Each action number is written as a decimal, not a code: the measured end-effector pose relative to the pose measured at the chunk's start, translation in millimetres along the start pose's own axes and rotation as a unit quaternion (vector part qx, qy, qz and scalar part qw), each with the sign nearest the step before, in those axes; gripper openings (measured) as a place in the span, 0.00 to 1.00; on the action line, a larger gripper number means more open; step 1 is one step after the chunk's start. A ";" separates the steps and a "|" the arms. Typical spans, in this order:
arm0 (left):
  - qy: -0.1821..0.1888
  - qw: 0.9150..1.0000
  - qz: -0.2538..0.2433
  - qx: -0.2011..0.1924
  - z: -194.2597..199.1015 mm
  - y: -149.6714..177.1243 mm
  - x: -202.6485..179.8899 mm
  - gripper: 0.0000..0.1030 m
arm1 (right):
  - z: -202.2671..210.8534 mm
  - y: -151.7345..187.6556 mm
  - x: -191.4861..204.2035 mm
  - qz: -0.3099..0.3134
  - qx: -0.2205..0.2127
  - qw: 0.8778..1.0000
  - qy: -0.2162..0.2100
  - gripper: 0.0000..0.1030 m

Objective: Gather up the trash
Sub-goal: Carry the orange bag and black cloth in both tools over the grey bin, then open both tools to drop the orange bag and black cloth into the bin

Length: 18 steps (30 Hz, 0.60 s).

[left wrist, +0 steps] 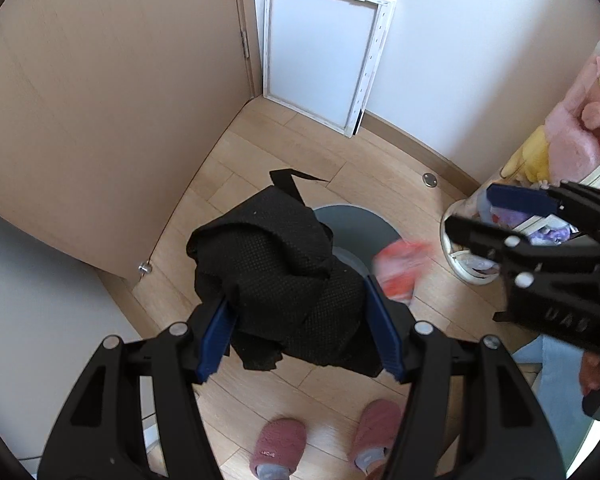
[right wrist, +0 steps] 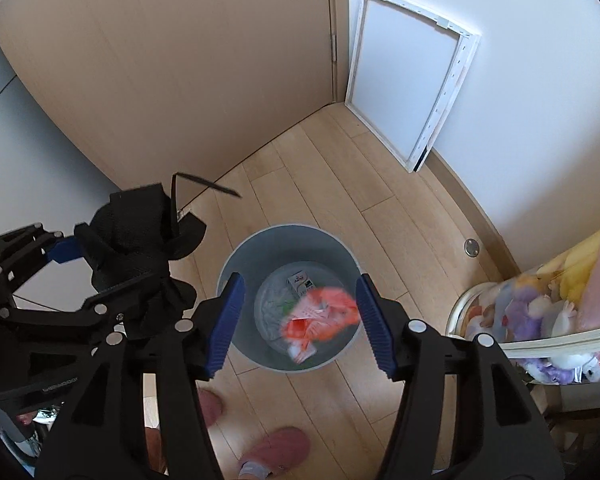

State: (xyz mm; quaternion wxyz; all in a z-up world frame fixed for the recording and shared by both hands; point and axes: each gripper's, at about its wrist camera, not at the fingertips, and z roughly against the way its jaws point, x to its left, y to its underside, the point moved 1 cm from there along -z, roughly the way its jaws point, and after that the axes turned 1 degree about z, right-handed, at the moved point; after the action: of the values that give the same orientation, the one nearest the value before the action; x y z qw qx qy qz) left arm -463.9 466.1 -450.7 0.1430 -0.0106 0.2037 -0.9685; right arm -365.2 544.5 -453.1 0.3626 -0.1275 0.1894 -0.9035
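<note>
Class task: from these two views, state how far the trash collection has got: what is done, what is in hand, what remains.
Done: a carton already lies in the bin. In hand: the right gripper is open above the bin, and the blurred orange wrapper appears to be dropping in. The left gripper holds a black cloth beside the bin. Left: the cloth has not yet gone in.

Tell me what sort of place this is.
Probably a corner of a home bedroom or playroom: wood-plank floor, a closed door, a canvas leaning on the wall, a container of plush toys and a grey bin.
</note>
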 end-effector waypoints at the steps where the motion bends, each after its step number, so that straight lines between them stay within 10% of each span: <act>1: 0.000 1.000 0.001 0.001 1.8 1.2 3.9 0.60 | -0.3 0.0 -1.8 -0.003 0.001 1.000 -0.001 0.54; 18: 0.044 0.997 -0.056 -0.003 -11.7 -12.8 -28.6 0.69 | 37.1 11.7 -15.9 -0.056 0.001 0.997 0.050 0.54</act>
State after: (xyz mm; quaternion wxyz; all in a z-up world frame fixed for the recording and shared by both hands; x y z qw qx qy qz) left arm -440.8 490.0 -455.3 0.0792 0.0201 0.2117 -0.9739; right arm -333.2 538.7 -426.4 0.3017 -0.0921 0.1995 -0.9277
